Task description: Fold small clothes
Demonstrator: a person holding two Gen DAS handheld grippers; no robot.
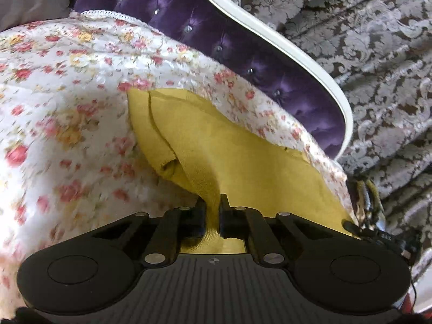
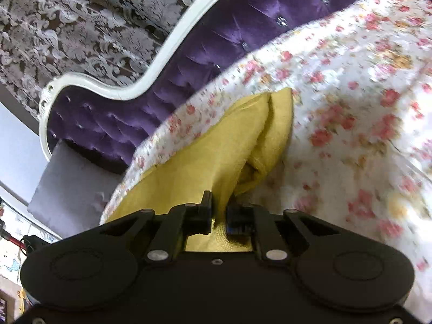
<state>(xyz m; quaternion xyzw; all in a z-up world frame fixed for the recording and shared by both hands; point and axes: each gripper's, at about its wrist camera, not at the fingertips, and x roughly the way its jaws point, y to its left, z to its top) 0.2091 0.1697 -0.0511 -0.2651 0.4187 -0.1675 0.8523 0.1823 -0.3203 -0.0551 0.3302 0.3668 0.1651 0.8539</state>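
Both wrist views look closely along the floral bedspread [image 1: 67, 94] toward the headboard [image 2: 243, 27].

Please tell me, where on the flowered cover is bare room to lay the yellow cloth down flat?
Bare flowered cover lies left of the yellow cloth in the left wrist view, and right of it in the right wrist view. It is crowded toward the purple headboard, where the cover ends close behind the cloth.

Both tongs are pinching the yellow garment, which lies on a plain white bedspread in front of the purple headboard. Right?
Not quite: the bedspread is floral, white with pink and yellow flowers, as the left wrist view shows. Otherwise yes: the left tongs and right tongs both pinch the yellow garment, with the purple headboard behind.
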